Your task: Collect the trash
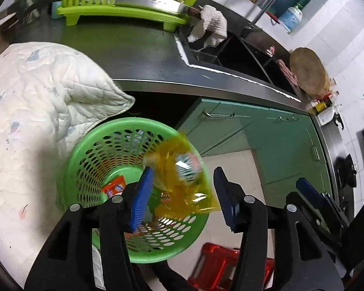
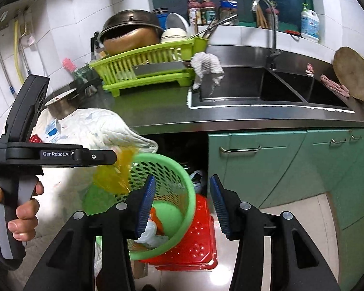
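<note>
Above the green basket (image 1: 89,160), the left gripper (image 1: 182,194) is spread wide, letting the yellow wrapper (image 1: 182,181) drop in; the right gripper (image 2: 182,208) hangs spread and empty

Left gripper (image 1: 182,194): matte black linkage arms, round silver pivot pins, blue ribbed pads (image 1: 140,201) on both fingers. Right gripper (image 2: 182,208): same build, black arms, silver pins, blue serrated pads (image 2: 145,206). At 9 o'clock in the right wrist view, black body with white "GenRobot.AI" lettering, one small screw, grey-faced handle. Hand (image 2: 17,208): bare skin, short nails.
</note>
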### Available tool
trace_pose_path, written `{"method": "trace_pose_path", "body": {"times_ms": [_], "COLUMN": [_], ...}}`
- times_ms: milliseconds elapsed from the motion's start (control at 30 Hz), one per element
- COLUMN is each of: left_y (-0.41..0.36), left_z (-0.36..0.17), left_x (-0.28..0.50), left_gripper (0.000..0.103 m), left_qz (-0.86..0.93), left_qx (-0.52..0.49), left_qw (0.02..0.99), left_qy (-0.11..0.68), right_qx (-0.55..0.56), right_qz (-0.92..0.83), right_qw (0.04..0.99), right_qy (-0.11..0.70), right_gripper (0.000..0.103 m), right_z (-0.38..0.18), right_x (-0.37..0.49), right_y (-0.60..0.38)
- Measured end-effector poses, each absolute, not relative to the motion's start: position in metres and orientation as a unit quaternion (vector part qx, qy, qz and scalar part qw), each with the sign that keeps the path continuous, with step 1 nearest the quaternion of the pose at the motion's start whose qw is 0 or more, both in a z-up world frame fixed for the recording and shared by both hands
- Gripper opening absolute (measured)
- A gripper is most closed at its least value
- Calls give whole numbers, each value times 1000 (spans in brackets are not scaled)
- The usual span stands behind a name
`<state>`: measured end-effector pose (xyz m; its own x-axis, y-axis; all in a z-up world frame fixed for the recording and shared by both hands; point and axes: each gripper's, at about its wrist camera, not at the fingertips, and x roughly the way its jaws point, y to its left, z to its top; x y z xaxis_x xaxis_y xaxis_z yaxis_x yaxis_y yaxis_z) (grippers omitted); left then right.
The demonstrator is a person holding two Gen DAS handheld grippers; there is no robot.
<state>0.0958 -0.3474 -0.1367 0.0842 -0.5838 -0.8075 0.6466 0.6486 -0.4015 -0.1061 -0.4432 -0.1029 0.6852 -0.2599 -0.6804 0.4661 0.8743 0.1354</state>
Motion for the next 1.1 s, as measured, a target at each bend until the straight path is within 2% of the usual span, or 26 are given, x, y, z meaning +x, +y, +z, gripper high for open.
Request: {"method": "trace_pose_path", "body": {"times_ms": [233, 500, 767, 1100], "left_y": [-345, -308, -236, -100], "left_z": [-132, -111, -92, -80], "left_x": [97, 101, 117, 147], "left_gripper": [54, 54, 54, 54], "left_qz": [-413, -381, -304, -167], "left_qx": [24, 13, -4, -47], "left_qw": [740, 773, 821, 870], "left_qy": [531, 507, 483, 462], "right_qx": [155, 147, 128, 105], "right_qz": [-200, -179, -133, -61], "right_qw": [907, 915, 928, 938], "right_qy": [337, 332, 325, 325], "right_gripper": [46, 49, 53, 54], "right_z": [-101, -94, -84, -74], "right_x": [-108, -93, -60, -18], "right_y": [-448, -437, -408, -358]}}
